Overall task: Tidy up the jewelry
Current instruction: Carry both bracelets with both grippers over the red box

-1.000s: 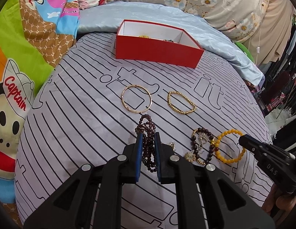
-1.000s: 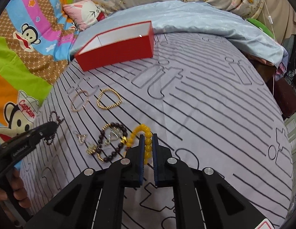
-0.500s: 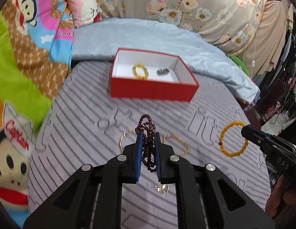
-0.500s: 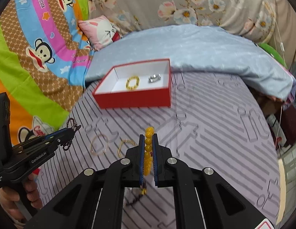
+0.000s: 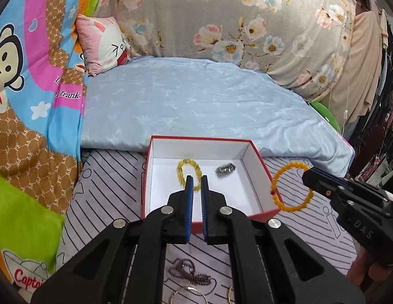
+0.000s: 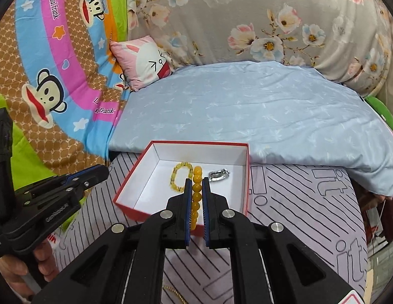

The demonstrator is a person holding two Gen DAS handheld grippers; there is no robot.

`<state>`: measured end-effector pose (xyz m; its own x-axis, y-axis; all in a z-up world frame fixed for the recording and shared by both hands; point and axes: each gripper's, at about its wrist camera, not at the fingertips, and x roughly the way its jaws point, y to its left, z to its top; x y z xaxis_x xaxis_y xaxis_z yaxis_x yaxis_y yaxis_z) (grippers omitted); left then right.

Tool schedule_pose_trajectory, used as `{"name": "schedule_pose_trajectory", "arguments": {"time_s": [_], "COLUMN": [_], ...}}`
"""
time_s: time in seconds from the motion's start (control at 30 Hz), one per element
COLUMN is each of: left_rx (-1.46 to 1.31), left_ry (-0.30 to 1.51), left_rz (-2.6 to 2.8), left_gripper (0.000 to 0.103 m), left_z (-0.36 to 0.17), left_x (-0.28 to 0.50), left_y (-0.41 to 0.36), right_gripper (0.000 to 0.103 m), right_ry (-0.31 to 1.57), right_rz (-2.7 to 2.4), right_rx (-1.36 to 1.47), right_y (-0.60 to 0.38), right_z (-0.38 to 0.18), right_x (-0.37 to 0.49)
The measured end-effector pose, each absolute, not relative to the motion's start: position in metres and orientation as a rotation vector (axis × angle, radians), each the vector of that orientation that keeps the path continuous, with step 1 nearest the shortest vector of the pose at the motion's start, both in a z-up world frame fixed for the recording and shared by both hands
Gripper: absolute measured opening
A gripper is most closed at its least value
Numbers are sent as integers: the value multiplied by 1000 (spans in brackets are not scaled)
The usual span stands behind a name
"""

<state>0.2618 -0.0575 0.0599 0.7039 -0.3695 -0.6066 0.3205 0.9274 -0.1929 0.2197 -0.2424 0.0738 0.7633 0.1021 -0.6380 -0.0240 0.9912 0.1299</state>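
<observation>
On the striped sheet (image 5: 107,177) the red box (image 5: 201,138) lies just ahead of and below both grippers, long axis running left to right, with a pale bracelet (image 5: 182,171) and a silver piece (image 5: 225,170) inside. The right gripper (image 6: 196,185) is clamped on the yellow bracelet (image 6: 197,192), which hangs at the box's right wall. The left gripper (image 5: 197,179) is over the box, its jaws closing to a narrow gap with nothing between them. A second ago both were low over the sheet, and the left held the dark bracelet (image 5: 189,274); this now lies on the sheet beneath it.
</observation>
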Motion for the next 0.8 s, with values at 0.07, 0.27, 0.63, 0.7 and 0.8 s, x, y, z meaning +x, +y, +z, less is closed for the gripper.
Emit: {"name": "schedule_pose_trajectory", "arguments": {"time_s": [0.07, 0.27, 0.63, 0.7, 0.8], "left_rx": [-104, -93, -112, -120, -122], "left_ry": [716, 850, 1013, 1032, 1032], "left_rz": [-388, -357, -308, -308, -300], "left_gripper": [7, 55, 42, 27, 16], "left_z": [52, -5, -72, -77, -79], "left_x": [263, 237, 228, 229, 230], "left_y": [-49, -49, -63, -64, -64], "right_gripper": [7, 7, 7, 7, 7], "right_ry": [702, 771, 789, 791, 794], "right_rz": [62, 53, 45, 47, 50], "right_rx": [112, 186, 209, 212, 215], "right_y": [-242, -251, -250, -250, -250], "right_z": [69, 37, 29, 28, 26], "right_x": [220, 204, 187, 187, 186]}}
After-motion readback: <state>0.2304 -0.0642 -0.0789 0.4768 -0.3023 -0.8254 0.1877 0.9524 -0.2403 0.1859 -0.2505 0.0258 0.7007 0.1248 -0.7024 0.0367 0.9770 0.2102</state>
